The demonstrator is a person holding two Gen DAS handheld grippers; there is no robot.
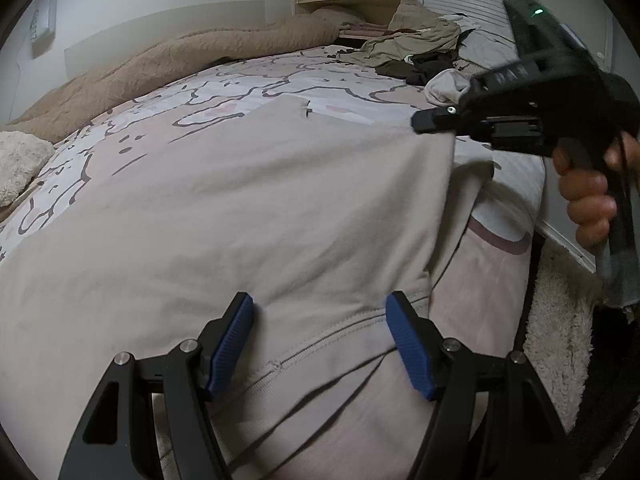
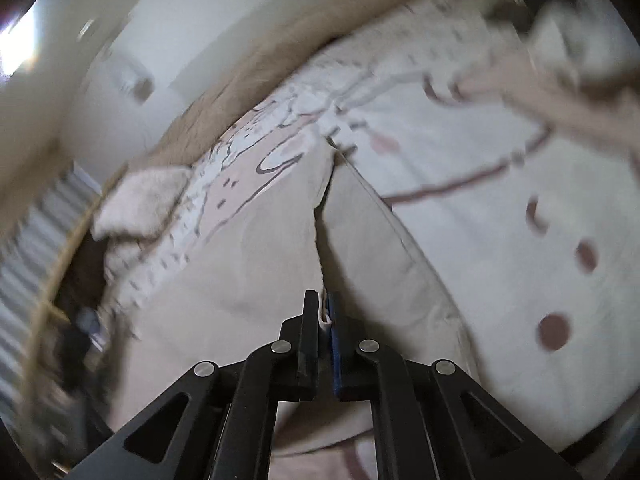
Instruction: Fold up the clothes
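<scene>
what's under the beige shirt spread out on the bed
The beige shirt lies on the patterned pink and white bed cover, which shows all around it. Whatever lies beneath the shirt's middle is covered and cannot be seen.

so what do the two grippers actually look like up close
Both are black handheld tools. The left gripper has angular black linkage arms with silver pivot pins and ribbed blue pads on its fingers. The right gripper has a chunky black body, a small green light on top and a pistol-style handle.
</scene>
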